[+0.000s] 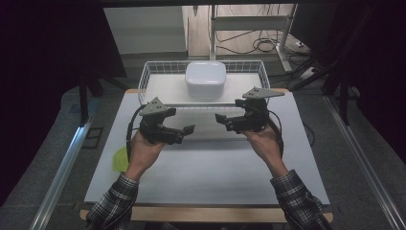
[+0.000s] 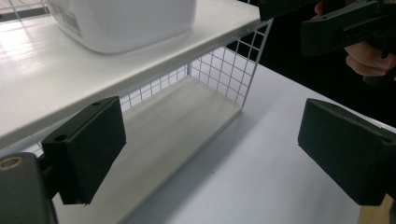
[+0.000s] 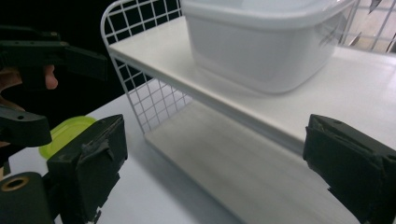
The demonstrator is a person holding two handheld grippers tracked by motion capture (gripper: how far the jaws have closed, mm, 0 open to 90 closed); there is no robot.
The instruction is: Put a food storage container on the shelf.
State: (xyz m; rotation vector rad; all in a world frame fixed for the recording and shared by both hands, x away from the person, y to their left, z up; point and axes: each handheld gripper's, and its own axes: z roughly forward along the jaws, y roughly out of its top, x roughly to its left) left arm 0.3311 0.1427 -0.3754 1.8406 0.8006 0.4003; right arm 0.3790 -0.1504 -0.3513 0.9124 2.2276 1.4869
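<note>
From above, I hold the left gripper [image 1: 190, 128] and right gripper [image 1: 220, 118] just before the wire rack [image 1: 148, 76], both spread, empty; its upper shelf carries the white tub [image 1: 206, 78]; through the left gripper view the tub [image 2: 126, 21] sits above the jaws; through the right gripper view a green lid [image 3: 65, 133] lies beside the rack [image 3: 154, 100]; I judge this a start, the tub next.

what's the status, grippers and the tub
Left gripper open, empty. Right gripper open, empty. Tub on rack top shelf, untouched. Lower shelf bare.
</note>
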